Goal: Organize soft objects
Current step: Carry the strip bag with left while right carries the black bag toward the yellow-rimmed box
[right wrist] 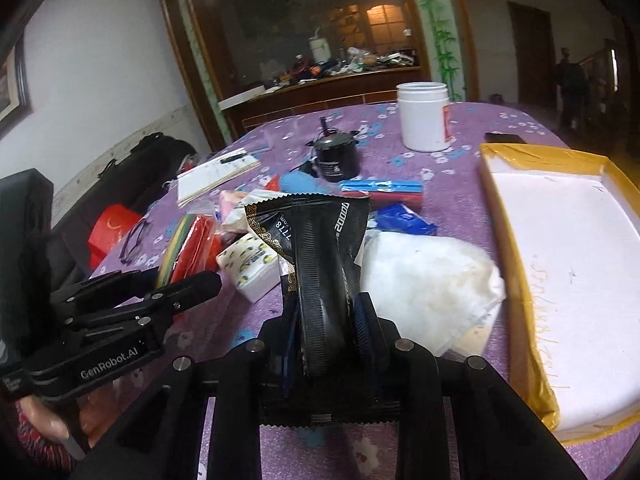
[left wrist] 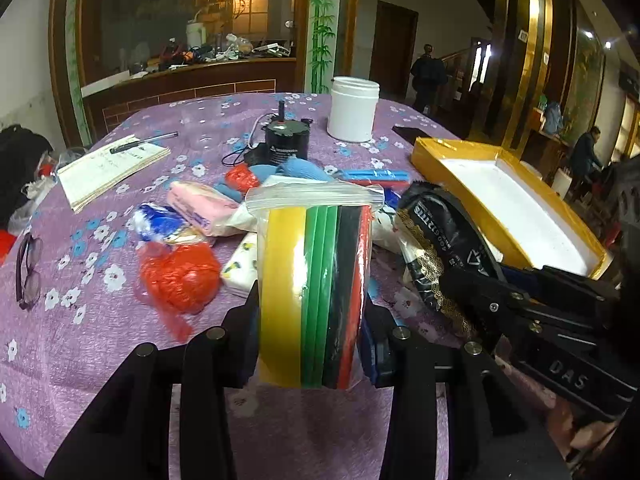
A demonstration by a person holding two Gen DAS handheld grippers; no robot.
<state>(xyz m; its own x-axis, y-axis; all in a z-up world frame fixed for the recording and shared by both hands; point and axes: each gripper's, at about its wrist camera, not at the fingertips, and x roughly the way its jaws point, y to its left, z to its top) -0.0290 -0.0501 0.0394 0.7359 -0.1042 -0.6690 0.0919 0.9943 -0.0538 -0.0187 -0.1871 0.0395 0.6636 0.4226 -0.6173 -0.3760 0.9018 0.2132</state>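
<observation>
My left gripper (left wrist: 312, 312) is shut on a clear zip bag of coloured sheets (left wrist: 312, 280), yellow, green, black and red, held upright on edge above the purple flowered tablecloth (left wrist: 100, 340). My right gripper (right wrist: 328, 304) is shut on a black packet with gold trim (right wrist: 320, 264), which stands up between its fingers. The left wrist view shows that packet (left wrist: 436, 240) just right of the zip bag. In the right wrist view the left gripper (right wrist: 172, 280) and its bag (right wrist: 184, 248) sit at the left. A yellow-rimmed box with a white inside (right wrist: 560, 280) lies open at the right.
On the cloth lie a red plastic bag (left wrist: 180, 276), a pink pack (left wrist: 200, 208), a printed tissue pack (right wrist: 248, 268), a white pouch (right wrist: 428, 284) and a blue pack (right wrist: 404, 220). Further back are a white jar (left wrist: 354, 108), a black cylinder (left wrist: 286, 140), a notebook (left wrist: 108, 168) and glasses (left wrist: 28, 268).
</observation>
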